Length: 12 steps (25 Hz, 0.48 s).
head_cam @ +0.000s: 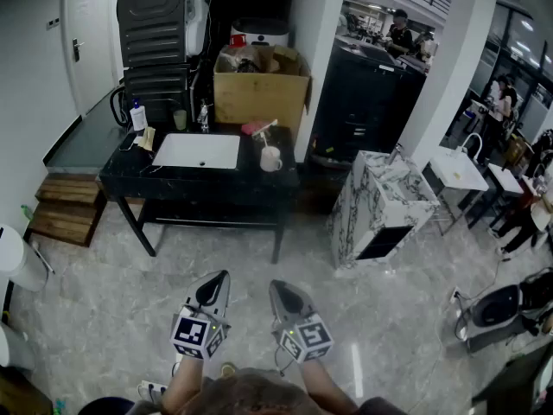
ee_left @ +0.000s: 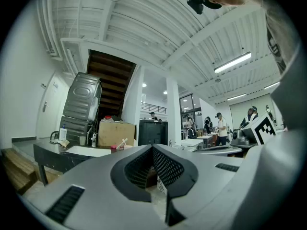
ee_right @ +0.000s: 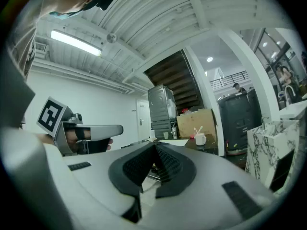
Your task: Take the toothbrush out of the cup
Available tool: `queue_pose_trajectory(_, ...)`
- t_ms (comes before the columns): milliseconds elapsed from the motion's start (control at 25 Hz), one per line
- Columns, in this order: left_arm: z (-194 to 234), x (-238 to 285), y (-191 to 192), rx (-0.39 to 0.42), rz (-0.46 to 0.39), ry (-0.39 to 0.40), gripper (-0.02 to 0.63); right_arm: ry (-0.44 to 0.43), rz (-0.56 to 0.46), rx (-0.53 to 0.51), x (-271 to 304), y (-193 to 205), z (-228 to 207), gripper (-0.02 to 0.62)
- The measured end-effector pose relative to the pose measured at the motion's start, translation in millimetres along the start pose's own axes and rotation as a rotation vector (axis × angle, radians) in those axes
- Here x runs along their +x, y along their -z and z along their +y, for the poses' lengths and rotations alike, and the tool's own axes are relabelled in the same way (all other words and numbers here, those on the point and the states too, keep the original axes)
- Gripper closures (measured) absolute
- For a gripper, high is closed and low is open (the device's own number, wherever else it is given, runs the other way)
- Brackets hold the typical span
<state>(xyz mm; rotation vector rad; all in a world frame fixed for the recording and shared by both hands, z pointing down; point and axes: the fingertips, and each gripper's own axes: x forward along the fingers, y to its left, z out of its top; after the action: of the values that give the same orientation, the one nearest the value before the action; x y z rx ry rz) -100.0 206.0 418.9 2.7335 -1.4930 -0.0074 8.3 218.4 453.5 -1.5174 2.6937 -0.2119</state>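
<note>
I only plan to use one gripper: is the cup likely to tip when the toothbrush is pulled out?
Possibly. The cup looks small and light, standing free on the counter, so it may tip or slide. The toothbrush leans out at a slant; a sideways pull could lever the rim.

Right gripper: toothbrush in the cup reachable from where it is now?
Probably not yet. The right gripper is shut and held by the person's body; a stretch of floor separates it from the counter where the cup holds the toothbrush. Nothing blocks the way, so stepping closer should do.
</note>
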Motion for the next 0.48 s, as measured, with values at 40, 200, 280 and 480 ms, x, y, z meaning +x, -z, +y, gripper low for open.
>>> queue_pose_trajectory(40, -0.3, 0.3, -0.3, -0.001, 0.0, 0.001, 0.606, -0.002, 0.001, 0.002, 0.2, 0.8, 0.2, 0.595)
queue_pose_trajectory(200, -0.8, 1.2, 0.2, -0.004, 0.002, 0.005, 0.606, -0.002, 0.003, 0.008, 1.0, 1.8, 0.5, 0.595)
queue_pose_trajectory(280, 1.2, 1.4, 1.4, -0.007, 0.003, 0.007, 0.606, -0.001, 0.008, 0.005, 2.7, 3.1, 1.3, 0.595)
queue_pose_trajectory(480, 5.0, 1.5, 3.5, -0.001, 0.009, 0.021, 0.604, -0.002, 0.003, 0.008, 7.5, 3.2, 5.5, 0.595)
